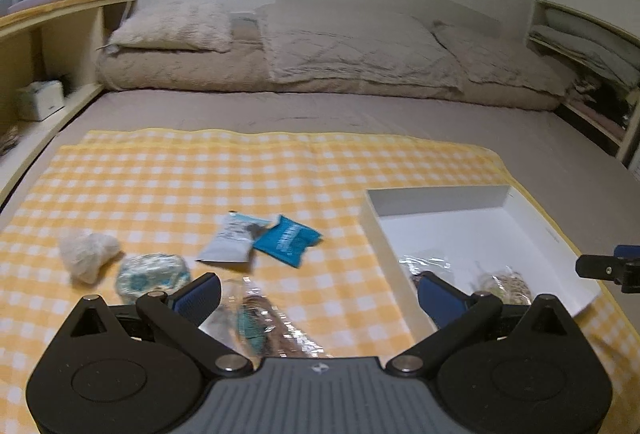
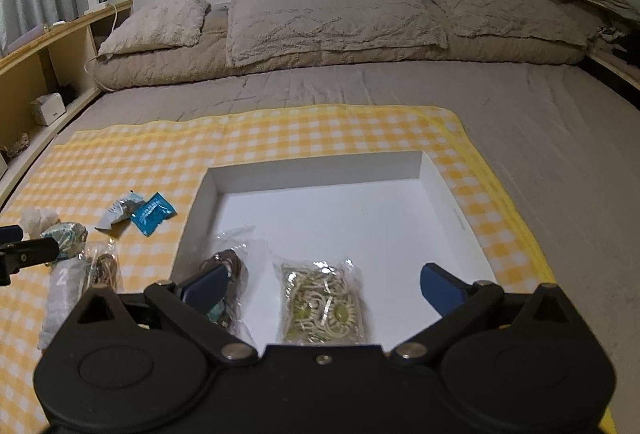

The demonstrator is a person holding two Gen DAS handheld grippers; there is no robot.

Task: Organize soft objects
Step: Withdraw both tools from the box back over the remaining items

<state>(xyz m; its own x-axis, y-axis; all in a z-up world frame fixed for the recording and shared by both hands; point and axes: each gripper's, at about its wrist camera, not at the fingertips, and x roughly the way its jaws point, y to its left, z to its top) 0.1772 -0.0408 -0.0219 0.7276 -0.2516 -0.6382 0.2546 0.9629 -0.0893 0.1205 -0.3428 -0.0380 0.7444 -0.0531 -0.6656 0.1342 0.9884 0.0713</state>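
Cellophane packet [image 1: 256,318] lay on the checked cloth [image 1: 168,178] between my left gripper's [image 1: 320,294] spread fingers, beside the white box [image 1: 400,234]; light, crinkly, slippery, so I judged mid-body best. Right gripper [image 2: 322,288] hung spread, empty.

A bed [image 2: 520,122] with a grey-brown sheet carried everything. Across its head lay a rolled quilt [image 2: 320,62] topped by pillows [image 2: 332,18]. A yellow-and-white checked cloth [image 2: 320,134] was spread flat on the sheet. On the cloth sat a shallow white box [image 2: 440,186], and to its left lay a blue sachet [image 2: 152,214] touching a grey-white sachet [image 2: 118,214], a white bundle [image 1: 88,254], a blue-patterned bundle [image 1: 152,274] and a clear plastic packet [image 1: 256,322].
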